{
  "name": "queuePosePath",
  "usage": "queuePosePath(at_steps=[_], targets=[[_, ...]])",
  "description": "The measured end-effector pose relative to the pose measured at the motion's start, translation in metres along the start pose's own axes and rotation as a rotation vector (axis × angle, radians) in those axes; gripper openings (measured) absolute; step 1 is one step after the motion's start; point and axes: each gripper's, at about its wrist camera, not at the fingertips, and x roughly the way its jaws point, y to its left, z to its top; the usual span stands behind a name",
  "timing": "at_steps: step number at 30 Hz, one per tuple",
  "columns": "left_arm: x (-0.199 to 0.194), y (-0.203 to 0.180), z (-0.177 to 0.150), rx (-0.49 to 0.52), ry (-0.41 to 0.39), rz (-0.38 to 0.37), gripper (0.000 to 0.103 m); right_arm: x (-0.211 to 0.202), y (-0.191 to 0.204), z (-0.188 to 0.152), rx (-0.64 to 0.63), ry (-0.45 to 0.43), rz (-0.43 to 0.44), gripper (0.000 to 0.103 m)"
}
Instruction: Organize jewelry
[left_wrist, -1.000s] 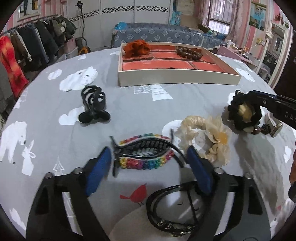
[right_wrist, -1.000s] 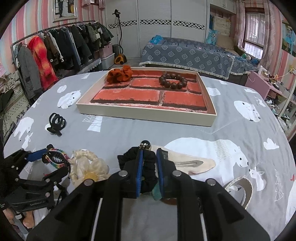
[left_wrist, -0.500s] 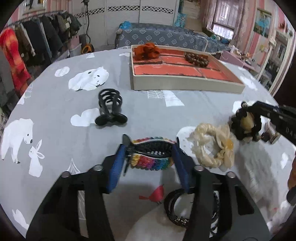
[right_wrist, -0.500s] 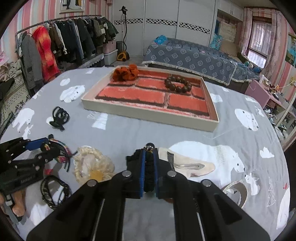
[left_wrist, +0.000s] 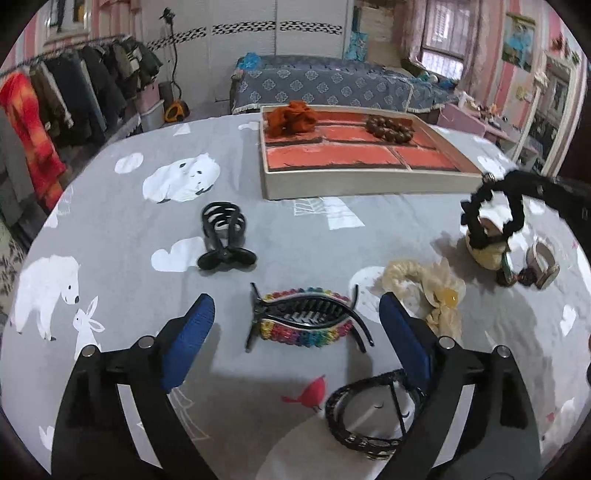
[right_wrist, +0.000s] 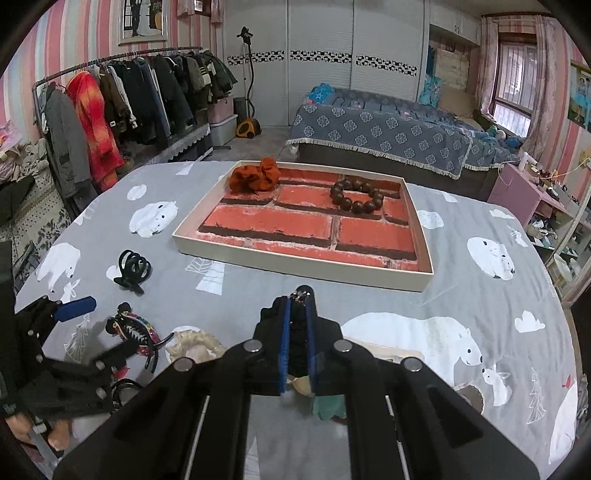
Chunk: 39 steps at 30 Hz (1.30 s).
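Observation:
My right gripper (right_wrist: 297, 332) is shut on a black scrunchie (right_wrist: 295, 350) and holds it above the table; the scrunchie also hangs at the right of the left wrist view (left_wrist: 495, 218). My left gripper (left_wrist: 295, 325) is open, its blue pads on either side of a black claw clip lying on a rainbow bracelet (left_wrist: 306, 321). The tray (right_wrist: 236, 251) with a brick-pattern lining holds an orange scrunchie (right_wrist: 255, 179) and a brown bead bracelet (right_wrist: 356, 195).
On the grey bear-print cloth lie a black claw clip (left_wrist: 223, 236), a cream flower scrunchie (left_wrist: 428, 291), a black leather bracelet (left_wrist: 369, 417) and a cream barrette (left_wrist: 484, 251). A clothes rack (right_wrist: 110, 110) and a bed (right_wrist: 388, 136) stand beyond.
My right gripper has lifted the black scrunchie off the table. My left gripper closed toward the rainbow bracelet and clip, then opened wide again; they still lie on the cloth.

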Motion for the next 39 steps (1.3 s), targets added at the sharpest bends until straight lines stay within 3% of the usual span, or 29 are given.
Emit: queuePosePath(at_steps=[4,8,12,18,24,26,27,34,36,37,39], targets=[[0.012,-0.008,-0.006,0.045,0.020,0.067,0.088,0.002,-0.006,0.000,0.020,0.004,0.000,0.008],[0.024,-0.007,-0.007,0.045,0.041,0.052,0.089,0.004,-0.009,0.000,0.027,0.004,0.003,0.008],[0.035,-0.009,-0.009,0.049,0.091,0.006,0.078,0.005,-0.011,0.002,0.034,-0.002,0.009,0.008],[0.025,-0.003,0.001,0.025,0.045,0.000,0.077,0.007,-0.019,0.015,0.048,-0.015,0.022,0.008],[0.007,0.002,0.044,-0.007,-0.012,-0.025,0.077,0.006,-0.034,0.046,0.074,-0.051,0.017,0.008],[0.009,0.000,0.067,-0.011,-0.018,-0.042,0.053,0.013,-0.041,0.058,0.076,-0.053,0.003,0.008],[0.012,-0.001,0.075,-0.011,-0.007,-0.047,0.047,0.017,-0.045,0.064,0.079,-0.053,-0.003,0.008],[0.040,-0.013,0.134,0.004,-0.013,-0.056,0.037,0.055,-0.077,0.091,0.118,-0.038,-0.025,0.008],[0.043,-0.005,0.136,-0.018,-0.012,-0.073,0.041,0.061,-0.081,0.091,0.122,-0.036,-0.014,0.008],[0.042,-0.001,0.134,-0.020,-0.013,-0.075,0.061,0.065,-0.081,0.090,0.109,-0.036,-0.014,0.008],[0.039,0.008,0.122,-0.029,-0.030,-0.027,0.083,0.070,-0.080,0.088,0.095,-0.039,-0.010,0.008]])
